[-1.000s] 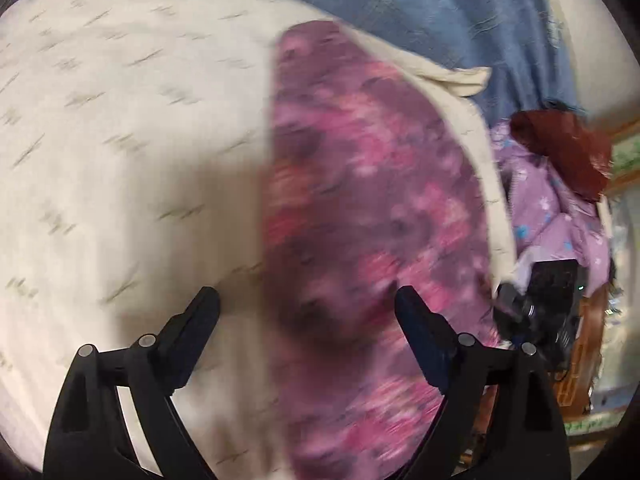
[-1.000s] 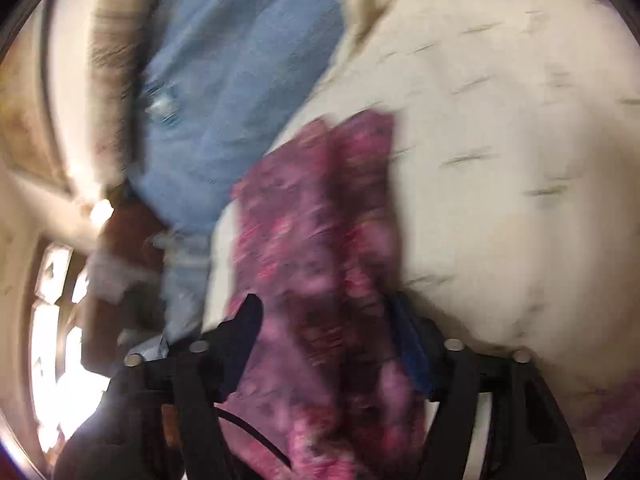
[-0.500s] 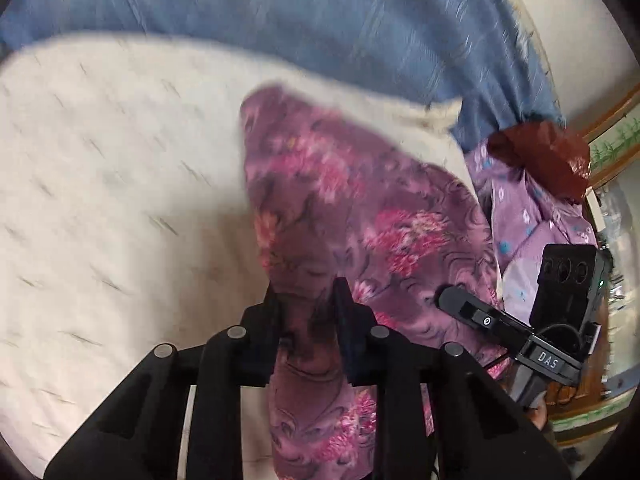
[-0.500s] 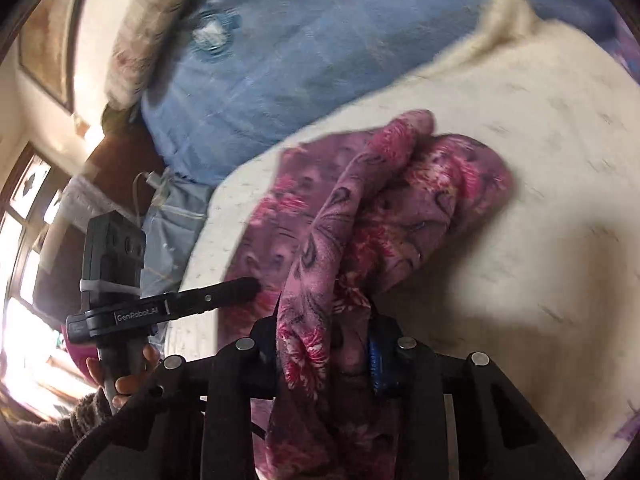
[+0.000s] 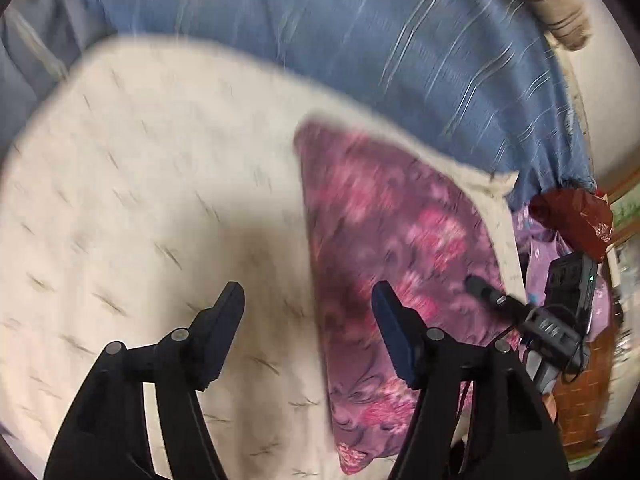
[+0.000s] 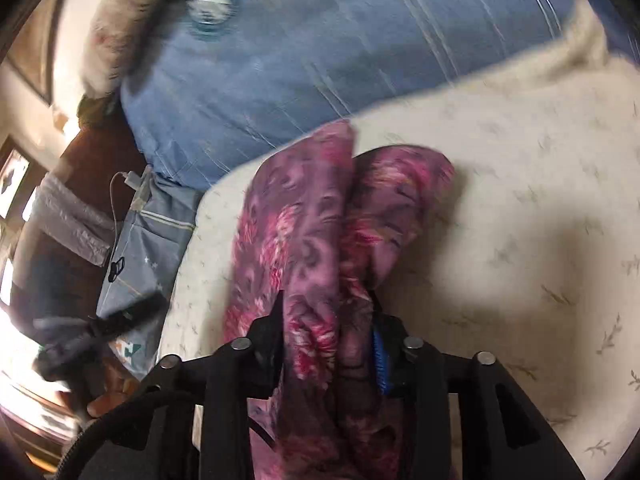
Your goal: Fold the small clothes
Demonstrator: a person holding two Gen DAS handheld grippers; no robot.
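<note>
A purple and pink floral garment [image 5: 392,248] lies folded lengthwise on a cream patterned sheet [image 5: 152,200]. My left gripper [image 5: 308,300] is open and empty, its right finger over the garment's left edge and its left finger over the sheet. In the right wrist view my right gripper [image 6: 328,320] is shut on the near end of the same garment [image 6: 312,232], which bunches up between the fingers. The right gripper also shows in the left wrist view [image 5: 532,316], at the garment's right side.
A blue striped bedcover [image 5: 360,40] lies beyond the cream sheet. A lilac cloth [image 5: 540,240] and a dark red bag [image 5: 572,216] sit at the right. In the right wrist view a white charger cable [image 6: 128,184] and a blue patterned cloth [image 6: 148,240] lie at the left.
My left gripper has let go of the garment and opened wide. My right gripper stays shut on the garment, which now lies flatter on the sheet.
</note>
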